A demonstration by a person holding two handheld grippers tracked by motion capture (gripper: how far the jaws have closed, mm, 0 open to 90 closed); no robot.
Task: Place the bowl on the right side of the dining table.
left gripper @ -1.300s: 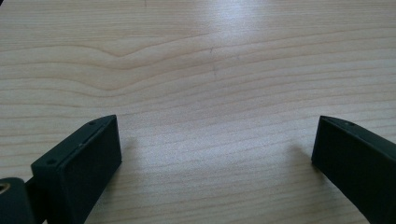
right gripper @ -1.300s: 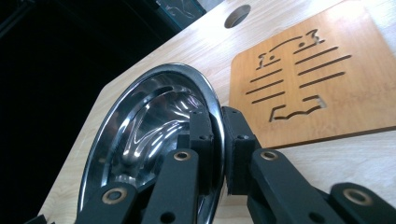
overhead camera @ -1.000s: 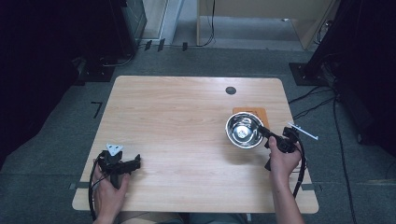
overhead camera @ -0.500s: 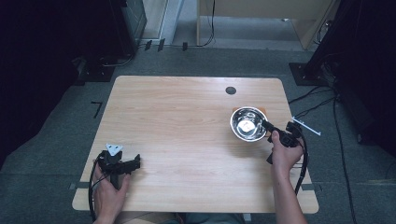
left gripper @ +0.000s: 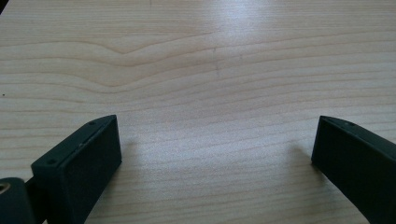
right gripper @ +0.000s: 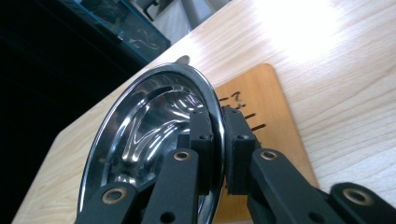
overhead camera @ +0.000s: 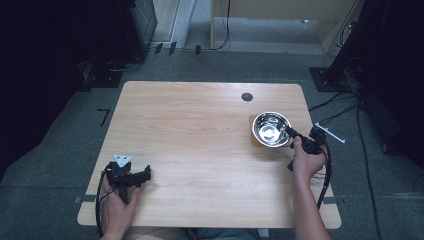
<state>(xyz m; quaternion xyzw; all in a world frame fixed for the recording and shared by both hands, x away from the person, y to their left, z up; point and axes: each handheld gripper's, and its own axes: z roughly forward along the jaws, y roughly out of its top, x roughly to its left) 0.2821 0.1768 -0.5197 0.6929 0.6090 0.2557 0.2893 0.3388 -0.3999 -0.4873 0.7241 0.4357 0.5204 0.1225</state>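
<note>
Wooden table (overhead camera: pixel 200 130), dark room around. Right gripper (right gripper: pixel 219 135) pinches steel bowl (overhead camera: pixel 270 128) rim, one jaw inside, one outside; round bowl, mouth tilted up, over brown mat (right gripper: pixel 261 107) just beyond jaws. Right forearm reaches straight forward. Left gripper (left gripper: pixel 215 149) spread wide, resting flat on bare wood.

The counter (overhead camera: pixel 200 150) is a pale wood slab with rounded corners, standing on a grey floor (overhead camera: pixel 60 165). A small dark round hole (overhead camera: pixel 247 97) sits near its far edge. On its right part lies a thin brown board (right gripper: pixel 271 126). The left hand-held gripper (overhead camera: pixel 131 176) rests on its near-left corner.
</note>
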